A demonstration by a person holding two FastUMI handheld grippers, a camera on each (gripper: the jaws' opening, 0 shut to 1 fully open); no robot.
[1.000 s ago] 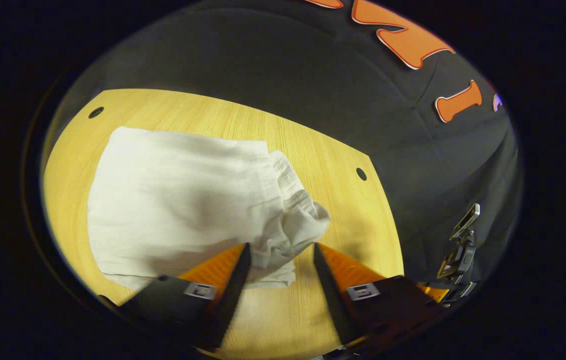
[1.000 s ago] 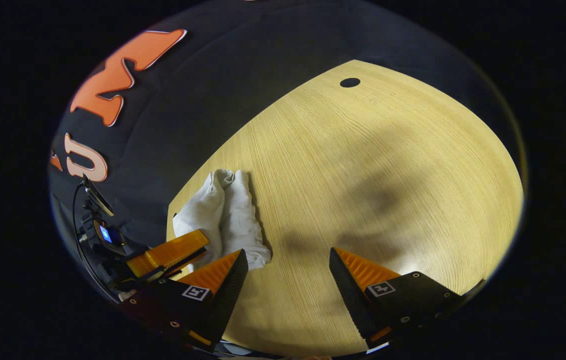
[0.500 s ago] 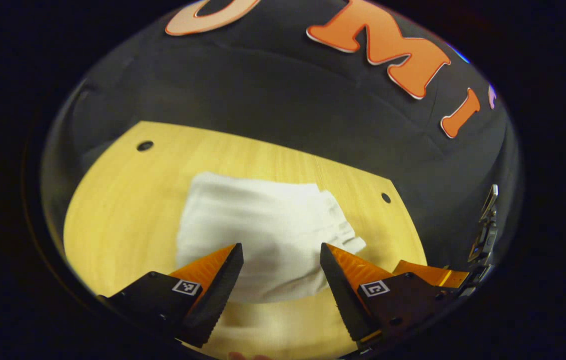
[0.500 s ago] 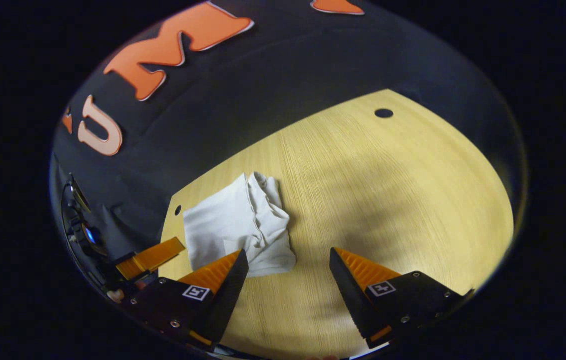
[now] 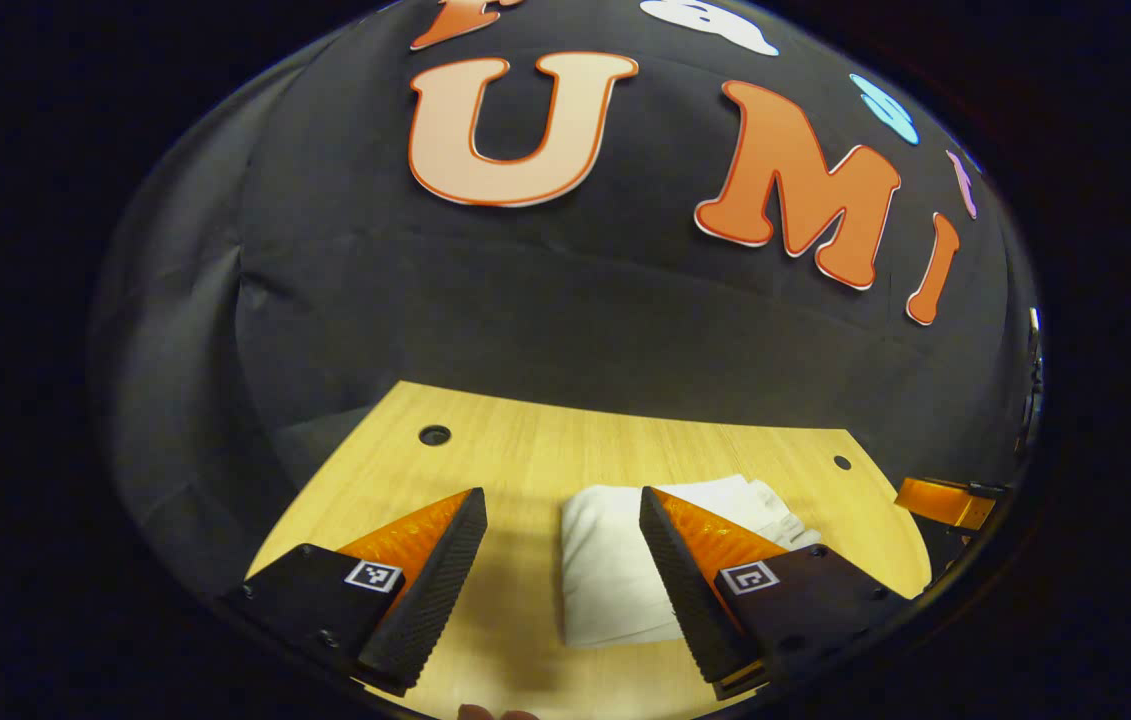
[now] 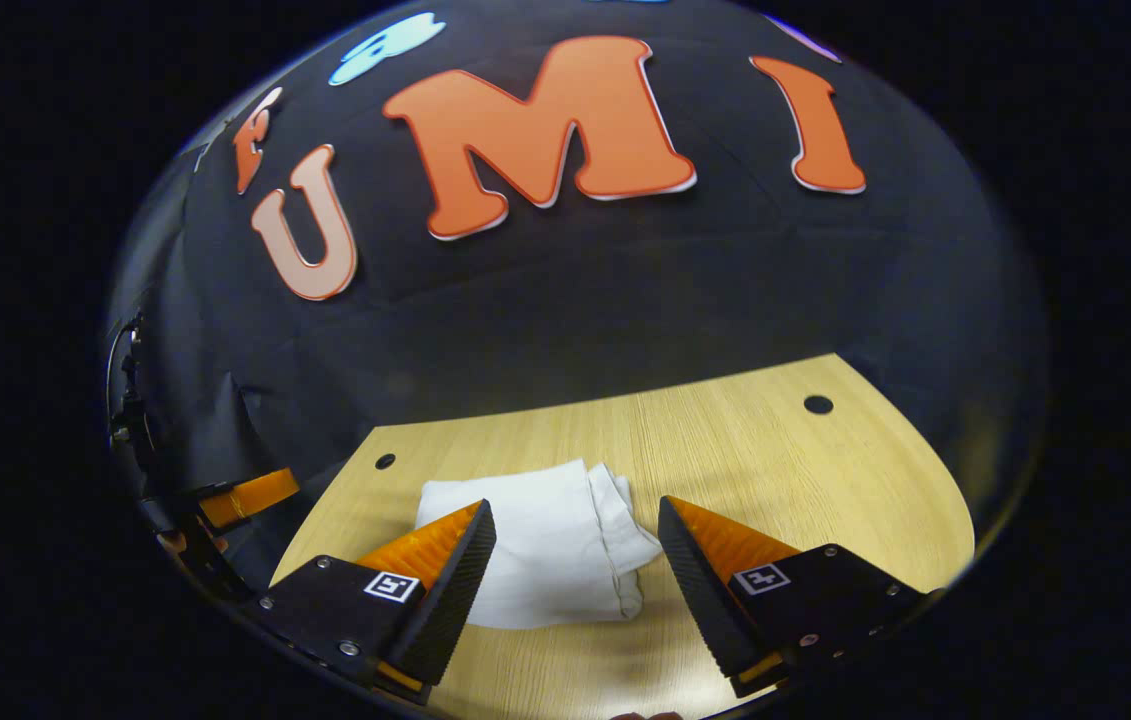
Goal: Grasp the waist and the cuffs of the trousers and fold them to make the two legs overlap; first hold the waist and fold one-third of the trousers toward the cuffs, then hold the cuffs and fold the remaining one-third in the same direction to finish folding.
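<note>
The white trousers lie folded into a small flat bundle on the wooden table. In the left gripper view my left gripper is open above the table, and the bundle sits between its fingers and partly behind the right one. In the right gripper view the trousers lie between the fingers of my open right gripper, with a gathered edge on their right side. Neither gripper touches the cloth. The other gripper shows at the right edge of the left gripper view and at the left edge of the right gripper view.
The table has small dark holes near its corners. The black booth wall rises just behind its far edge. Bare wood spreads to the right of the bundle in the right gripper view.
Both grippers have risen and drawn back from the trousers, tilting up toward the wall. The bundle looks smaller and lower in both views. Both stayed open.
</note>
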